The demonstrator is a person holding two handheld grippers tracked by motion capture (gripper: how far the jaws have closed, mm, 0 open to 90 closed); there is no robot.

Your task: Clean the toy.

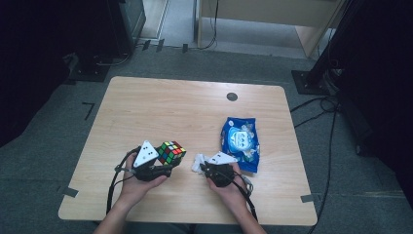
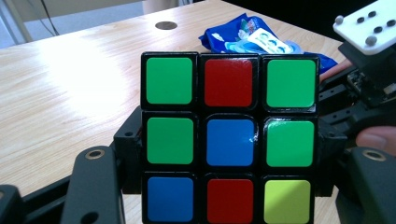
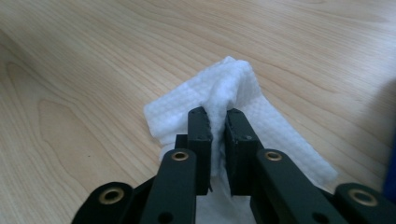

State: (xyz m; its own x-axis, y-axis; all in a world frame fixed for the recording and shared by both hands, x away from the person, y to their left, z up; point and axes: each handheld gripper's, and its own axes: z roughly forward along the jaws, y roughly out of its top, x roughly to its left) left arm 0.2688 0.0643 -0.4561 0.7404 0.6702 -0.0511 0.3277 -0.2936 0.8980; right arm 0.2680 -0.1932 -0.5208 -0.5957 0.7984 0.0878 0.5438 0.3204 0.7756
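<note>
Scrambled cube (image 2: 229,137), crumpled white wipe (image 3: 233,93)

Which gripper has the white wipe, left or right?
The right gripper: its jaws pinch a fold of the white wipe on the table. The left gripper is clamped on the puzzle cube instead.

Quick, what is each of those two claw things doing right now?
Left gripper: closed on the puzzle cube.
Right gripper: fingers pinched shut on the white wipe.
</note>
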